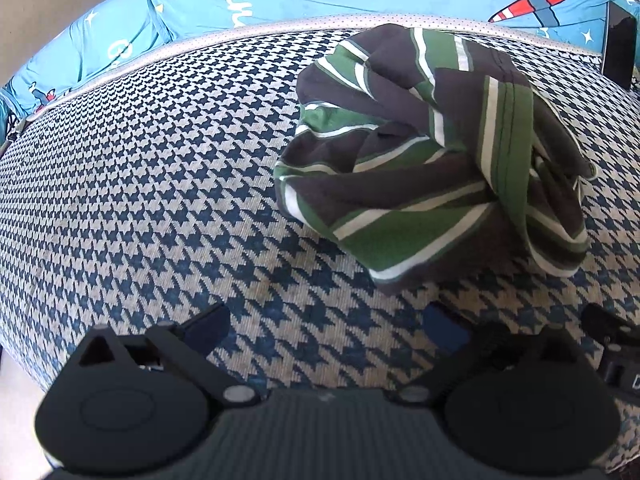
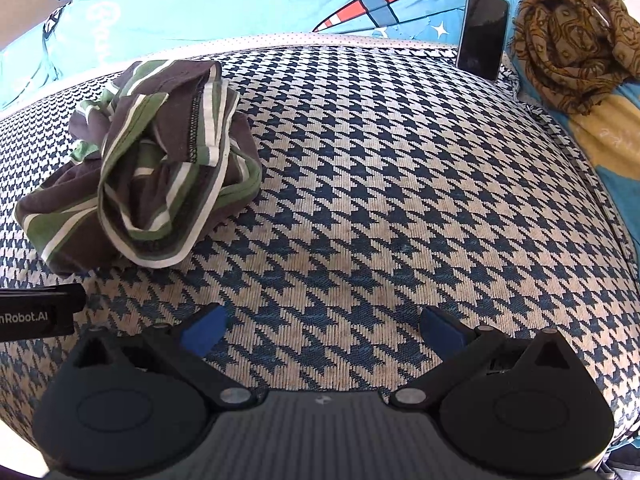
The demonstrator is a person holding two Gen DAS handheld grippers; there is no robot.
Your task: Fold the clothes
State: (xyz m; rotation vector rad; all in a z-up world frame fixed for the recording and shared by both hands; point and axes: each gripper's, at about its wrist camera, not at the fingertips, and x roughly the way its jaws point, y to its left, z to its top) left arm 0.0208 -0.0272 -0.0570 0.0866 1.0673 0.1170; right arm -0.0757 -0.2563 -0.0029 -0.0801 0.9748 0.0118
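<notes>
While crumpled in a heap on the houndstooth cushion [image 2: 380, 184], striped garment [image 1: 432, 152] sits ahead-right of left gripper [image 1: 326, 326] and ahead-left of right gripper [image 2: 322, 326], not folded. Both jaws spread wide, holding nothing, likely poised for a grab. Phone [image 2: 482, 34], brown scarf [image 2: 572, 44], blue blanket [image 2: 240, 12] well beyond jaws; nothing blocking.

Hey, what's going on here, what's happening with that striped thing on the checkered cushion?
A person holds a two-finger gripper in each hand above a houndstooth cushion. The left gripper and right gripper are both open and empty. A crumpled green, brown and white striped garment lies in a heap on the cushion, untouched, so folding has not started. A dark phone leans near the cushion's far edge, beside a bunched brown scarf. Blue plane-print fabric lies behind.
</notes>
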